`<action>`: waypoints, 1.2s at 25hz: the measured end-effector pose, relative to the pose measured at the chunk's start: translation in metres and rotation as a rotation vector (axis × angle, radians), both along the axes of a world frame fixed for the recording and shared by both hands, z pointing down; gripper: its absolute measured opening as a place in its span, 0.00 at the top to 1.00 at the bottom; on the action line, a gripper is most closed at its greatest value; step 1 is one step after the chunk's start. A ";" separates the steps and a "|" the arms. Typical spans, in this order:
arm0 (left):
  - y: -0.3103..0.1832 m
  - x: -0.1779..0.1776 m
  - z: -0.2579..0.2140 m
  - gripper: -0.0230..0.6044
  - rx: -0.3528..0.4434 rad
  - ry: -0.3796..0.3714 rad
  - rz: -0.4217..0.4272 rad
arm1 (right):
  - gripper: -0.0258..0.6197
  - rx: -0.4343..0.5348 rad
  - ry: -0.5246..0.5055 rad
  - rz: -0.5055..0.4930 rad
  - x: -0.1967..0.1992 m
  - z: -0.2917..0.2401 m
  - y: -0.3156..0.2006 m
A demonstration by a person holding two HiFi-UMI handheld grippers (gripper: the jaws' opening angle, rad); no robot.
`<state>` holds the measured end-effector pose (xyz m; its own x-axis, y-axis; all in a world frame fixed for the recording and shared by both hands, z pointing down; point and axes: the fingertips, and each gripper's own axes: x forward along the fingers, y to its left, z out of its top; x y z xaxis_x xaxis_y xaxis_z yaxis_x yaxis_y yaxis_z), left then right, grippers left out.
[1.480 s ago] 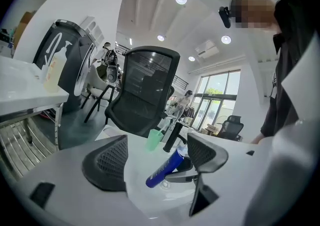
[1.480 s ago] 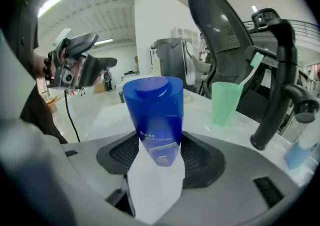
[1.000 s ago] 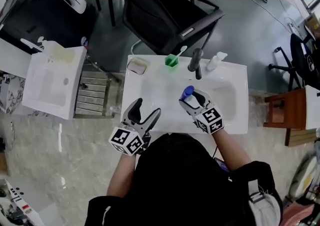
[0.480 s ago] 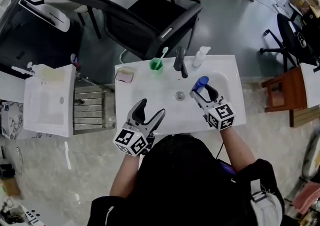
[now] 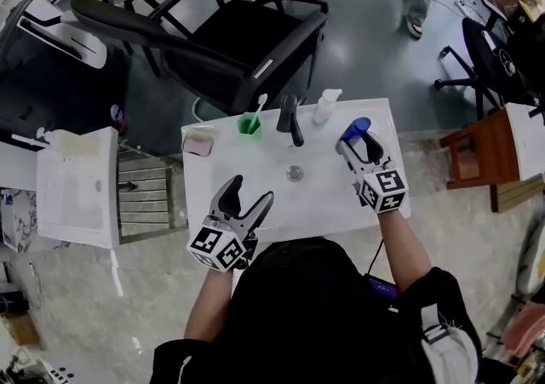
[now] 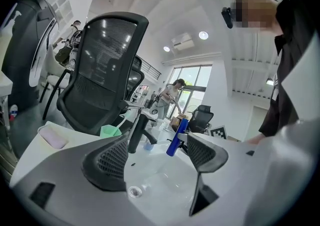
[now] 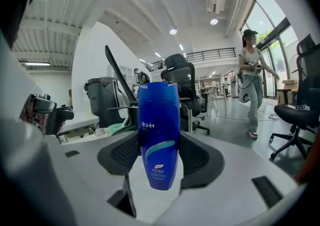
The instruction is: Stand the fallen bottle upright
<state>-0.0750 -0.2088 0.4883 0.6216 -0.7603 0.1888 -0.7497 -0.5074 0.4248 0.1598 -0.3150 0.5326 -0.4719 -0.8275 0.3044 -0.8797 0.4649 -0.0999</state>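
Two grippers are over the white sink top [image 5: 213,178], and I place everything from the faucet [image 5: 289,118]. Far left of the faucet, past the top's left edge, stands a second white basin [image 5: 77,182], with a slatted rack [image 5: 152,195] in the gap between. On the back rim left of the faucet sit a pink soap dish [image 5: 198,145] and then a green cup [image 5: 249,124] holding a toothbrush.

My left gripper [image 5: 252,189] hangs at the front edge, down-left of the faucet; its claw is released, nothing between the jaws. The bowl and its drain [image 5: 295,173], in front of the faucet, are bare — that is my open room. Behind the faucet a black office chair [image 5: 230,25] stands near the back edge.

Just right of the faucet stands a white pump bottle [image 5: 324,106]. Further right, near the top's rear right corner, my right gripper [image 5: 358,144] grasps the blue bottle [image 5: 355,126], jaws pressed on both its sides. The bottle leans; whether it touches the top I cannot tell. Its label carries a teal swoosh and small white characters that I cannot read. Black-and-white square markers cover both cubes. Beyond the right edge stands a wooden stool [image 5: 481,157] — little margin on that side.
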 end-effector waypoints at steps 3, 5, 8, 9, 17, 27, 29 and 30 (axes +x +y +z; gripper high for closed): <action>-0.007 0.003 0.001 0.34 -0.006 -0.006 -0.003 | 0.56 0.009 0.004 0.026 0.013 0.000 -0.016; -0.011 0.006 0.001 0.34 -0.009 -0.010 -0.005 | 0.56 0.018 0.008 0.039 0.019 -0.001 -0.028; -0.017 0.008 0.004 0.34 -0.019 -0.015 -0.010 | 0.56 0.029 0.012 0.054 0.027 0.000 -0.044; -0.019 0.008 0.005 0.34 -0.023 -0.018 -0.013 | 0.56 0.030 0.010 0.059 0.029 0.001 -0.050; -0.032 0.003 0.011 0.34 -0.063 -0.039 -0.041 | 0.56 0.036 0.017 0.087 0.035 0.013 -0.089; -0.038 -0.007 0.018 0.34 -0.094 -0.068 -0.060 | 0.56 0.018 0.050 0.121 0.038 0.045 -0.104; -0.039 -0.007 0.019 0.34 -0.091 -0.067 -0.060 | 0.56 0.037 0.055 0.129 0.038 0.047 -0.101; -0.039 -0.007 0.020 0.34 -0.089 -0.067 -0.059 | 0.56 0.045 0.054 0.135 0.038 0.048 -0.100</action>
